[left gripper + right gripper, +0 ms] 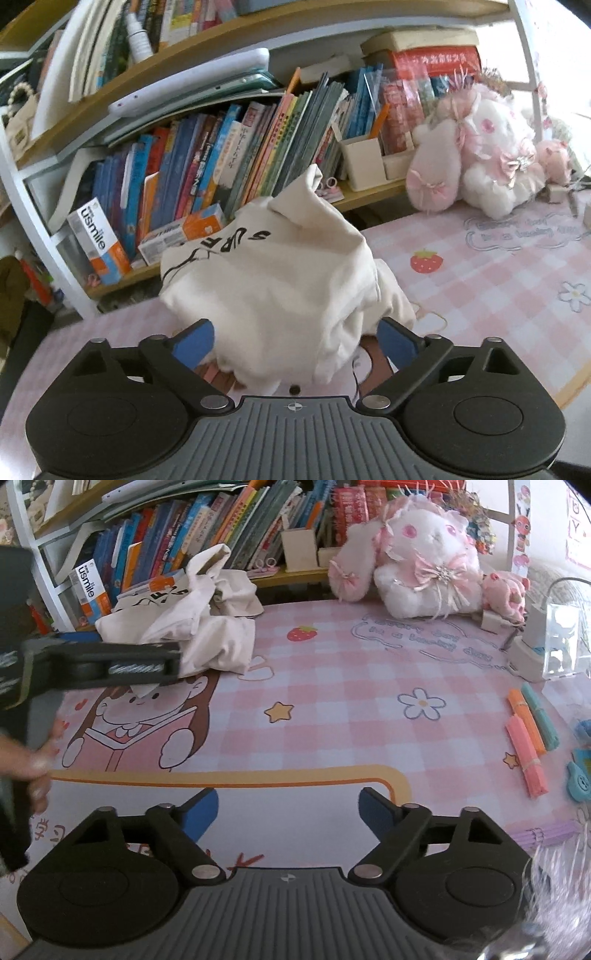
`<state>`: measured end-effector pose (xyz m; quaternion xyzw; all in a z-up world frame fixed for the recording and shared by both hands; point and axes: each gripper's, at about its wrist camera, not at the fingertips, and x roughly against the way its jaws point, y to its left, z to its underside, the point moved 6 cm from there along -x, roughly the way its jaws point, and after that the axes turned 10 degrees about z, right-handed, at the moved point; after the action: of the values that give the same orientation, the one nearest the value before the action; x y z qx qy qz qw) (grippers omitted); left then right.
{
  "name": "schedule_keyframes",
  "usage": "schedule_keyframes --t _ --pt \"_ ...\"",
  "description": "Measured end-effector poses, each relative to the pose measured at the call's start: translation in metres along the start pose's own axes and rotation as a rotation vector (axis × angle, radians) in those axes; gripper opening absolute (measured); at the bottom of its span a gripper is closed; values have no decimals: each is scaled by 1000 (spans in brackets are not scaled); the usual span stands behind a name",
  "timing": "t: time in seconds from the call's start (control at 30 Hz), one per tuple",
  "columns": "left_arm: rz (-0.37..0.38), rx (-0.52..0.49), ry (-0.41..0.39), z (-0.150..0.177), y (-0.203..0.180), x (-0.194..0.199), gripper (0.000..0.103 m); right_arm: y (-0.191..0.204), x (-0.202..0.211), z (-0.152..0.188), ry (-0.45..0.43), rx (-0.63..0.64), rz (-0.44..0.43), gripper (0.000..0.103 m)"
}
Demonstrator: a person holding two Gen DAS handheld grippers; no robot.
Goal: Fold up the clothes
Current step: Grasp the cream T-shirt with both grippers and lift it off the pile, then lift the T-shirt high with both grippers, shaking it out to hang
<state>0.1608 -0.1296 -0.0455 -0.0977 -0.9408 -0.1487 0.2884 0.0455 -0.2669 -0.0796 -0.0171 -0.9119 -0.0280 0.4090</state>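
At the far left of the pink checked desk mat, the cream garment is lying crumpled near the bookshelf, and the left gripper is spreading its blue pads wide around the near edge without pinching. Further right, the right gripper is hanging wide open over bare mat, gripping nothing, with a plush rabbit sitting at the far edge.

Your garment lies bunched at the far left of the counter, just before the bookshelf. To its right, along the far edge, sits the plush rabbit. At the right edge lie bundles of sticks. Your left claw has the garment between its fingers; your right claw is over the bare near middle.
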Motion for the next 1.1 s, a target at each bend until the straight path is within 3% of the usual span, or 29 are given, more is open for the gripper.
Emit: schedule_keyframes --t 0.07,0.1,0.17,0.2,0.23,0.4,0.63,0.73,0.9,1.0,1.1 --pt "-21 3 17 -2 3 -9 85 -4 2 0 -1 -3 2 76" --pt "-33 9 29 -2 6 -14 74 -4 3 0 -4 -2 1 74" --pt "-28 30 46 -1 15 -19 47 -4 6 -1 -11 7 2 68" --pt "-3 64 58 0 24 -19 19 -2 7 -1 -15 14 2 66" --pt "22 99 69 1 32 -19 12 0 7 -2 -21 25 -3 63" --pt "20 319 -44 1 103 36 7 22 10 -6 -51 89 -23 58" --pt "-26 419 -251 20 194 177 6 90 14 -16 -146 248 -72 58" --pt "-47 423 -277 32 218 215 6 131 17 -21 -216 354 -99 60" --pt "-58 453 -302 51 244 252 6 209 25 -20 -393 617 -118 72" --pt "-71 464 -310 62 263 267 6 253 23 -10 -431 758 -134 72" --pt "-96 490 -306 78 285 277 6 288 28 10 -427 849 -220 73"
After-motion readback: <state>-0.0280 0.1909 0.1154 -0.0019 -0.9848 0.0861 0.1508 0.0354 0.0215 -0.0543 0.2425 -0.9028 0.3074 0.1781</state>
